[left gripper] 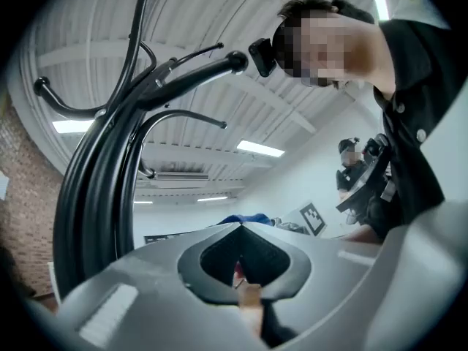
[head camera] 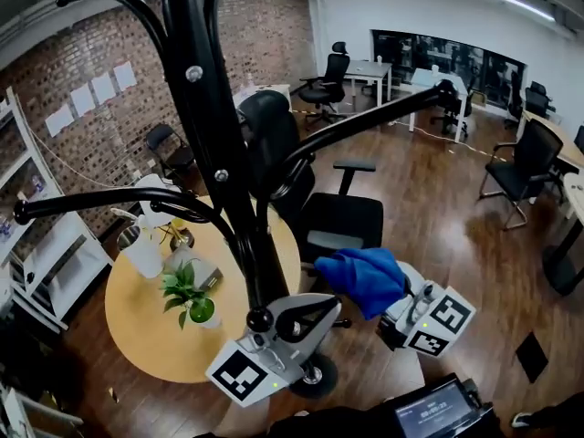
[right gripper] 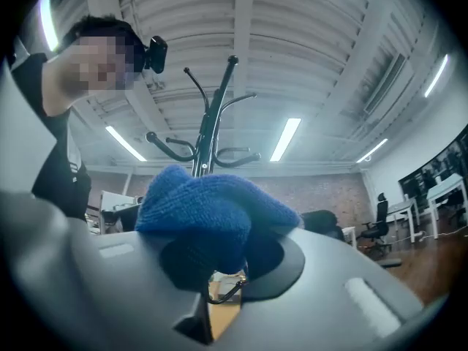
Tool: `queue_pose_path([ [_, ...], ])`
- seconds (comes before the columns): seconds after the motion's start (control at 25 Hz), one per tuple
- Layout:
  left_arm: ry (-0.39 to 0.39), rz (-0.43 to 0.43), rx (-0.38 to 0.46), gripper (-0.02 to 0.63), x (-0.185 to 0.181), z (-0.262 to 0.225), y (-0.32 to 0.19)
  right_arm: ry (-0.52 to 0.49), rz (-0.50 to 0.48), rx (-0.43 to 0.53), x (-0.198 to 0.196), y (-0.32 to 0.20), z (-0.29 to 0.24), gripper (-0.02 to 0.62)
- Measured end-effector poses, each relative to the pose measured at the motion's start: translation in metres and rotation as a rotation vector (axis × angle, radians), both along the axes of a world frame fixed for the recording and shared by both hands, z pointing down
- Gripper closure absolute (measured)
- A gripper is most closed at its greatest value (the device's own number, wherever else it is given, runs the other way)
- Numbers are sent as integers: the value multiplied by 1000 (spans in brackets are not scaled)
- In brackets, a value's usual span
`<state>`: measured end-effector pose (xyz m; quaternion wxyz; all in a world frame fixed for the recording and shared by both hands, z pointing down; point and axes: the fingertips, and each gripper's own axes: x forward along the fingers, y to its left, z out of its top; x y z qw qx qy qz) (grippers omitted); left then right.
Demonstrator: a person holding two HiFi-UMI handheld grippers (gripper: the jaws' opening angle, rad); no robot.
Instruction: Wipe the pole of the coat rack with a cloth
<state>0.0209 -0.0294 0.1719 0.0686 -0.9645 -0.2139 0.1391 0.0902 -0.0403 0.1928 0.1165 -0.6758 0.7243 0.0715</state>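
With your right gripper (head camera: pixel 401 297) clamped on the cloth (head camera: pixel 365 276) and left gripper (left gripper: pixel 240 229) closed empty, press the cloth flat against the pole (head camera: pixel 214 144) and stroke along it.

Ceiling light strips (right gripper: pixel 285 139) are lighting the room brightly and evenly, glinting faintly on the wooden floor (head camera: pixel 438 235). All views are bending hard toward dark, vignetted edges, and the blue cloth (right gripper: pixel 212 210) nearest the lens is showing soft.
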Motion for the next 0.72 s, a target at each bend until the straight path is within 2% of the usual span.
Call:
queue_pose_path([
  [0.16,62,-218,-21,601,36,-8,-9,37,-189,-15,34,-3,7,541],
  [0.4,109,-508,11,601,75,-22,4,-90,-573,-19,67,8,5,541],
  [0.56,97,-632,13,601,76,-26,2,-122,-766,3,57,-6,-2,541],
  [0.72,98,-754,32,601,66,-29,-15,-90,-877,35,41,-31,-10,541],
])
